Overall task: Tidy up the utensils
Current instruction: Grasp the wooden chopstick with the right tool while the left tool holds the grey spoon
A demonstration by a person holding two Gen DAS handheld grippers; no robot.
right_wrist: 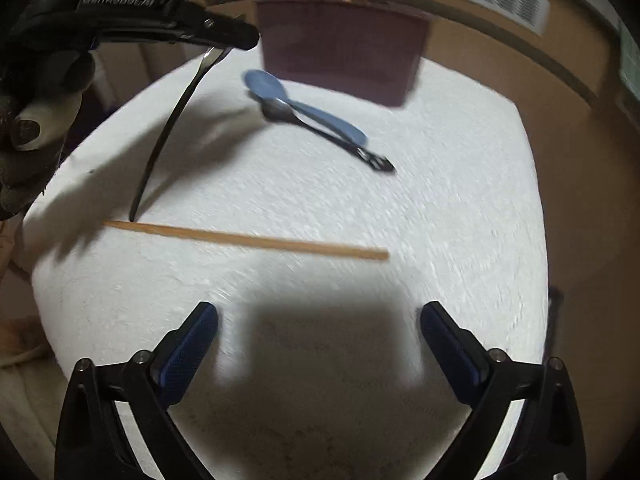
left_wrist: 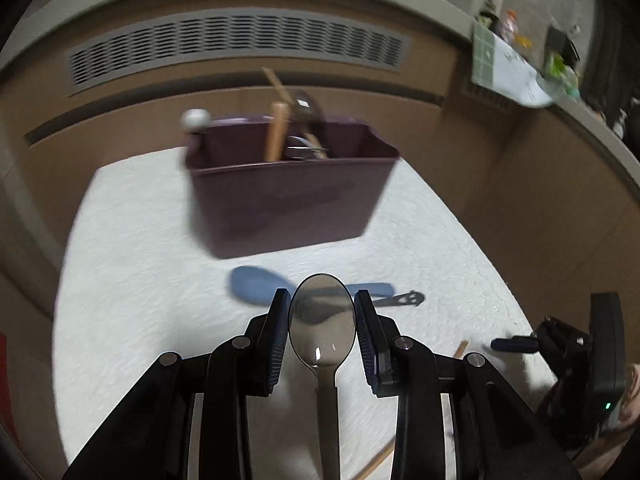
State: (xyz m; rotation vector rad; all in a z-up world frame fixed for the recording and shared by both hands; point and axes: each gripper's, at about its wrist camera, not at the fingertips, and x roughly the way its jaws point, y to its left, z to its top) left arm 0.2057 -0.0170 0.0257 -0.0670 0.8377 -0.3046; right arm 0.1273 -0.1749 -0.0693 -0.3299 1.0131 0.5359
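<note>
Utensils split three ways: some upright in dark purple plastic bin (left_wrist: 288,200) at far side of white textured cloth (left_wrist: 140,280), some loose on cloth, one lifted

Shiny metal spoon (left_wrist: 322,320) pinched across its bowl between blue ribbed pads (left_wrist: 280,336) of left gripper (left_wrist: 322,336), bowl pointing forward toward bin, handle running back under gripper body. From right wrist view, same spoon hanging down from left gripper, dark curved handle sloping toward cloth, tip just above or at end of wooden chopstick (right_wrist: 248,240); contact with cloth not clear

Right gripper (right_wrist: 320,340) spread wide over bare cloth, nothing between fingers, only its own shadow beneath; blue pads (right_wrist: 188,356) well apart

Lying loose between bin and grippers: light blue plastic spoon (right_wrist: 296,108), with dark metal spoon (right_wrist: 320,128) partly on top and alongside, handles running same way, dark handle ending in cut-out pattern. Wooden chopstick flat on cloth nearer right gripper, lying crosswise, apart from the two spoons

Inside bin: wooden handle (left_wrist: 278,132) leaning, thin wooden stick (left_wrist: 276,84) above it, a few metal pieces behind, too blurred to name. White round knob (left_wrist: 195,119) at bin's left rear corner

Behind cloth, brown panel with long grey slatted vent (left_wrist: 236,48). Cluttered ledge at upper right of left view, items too small to tell. Gloved hand (right_wrist: 36,120) at left edge of right view, wrapped around left gripper's handle
</note>
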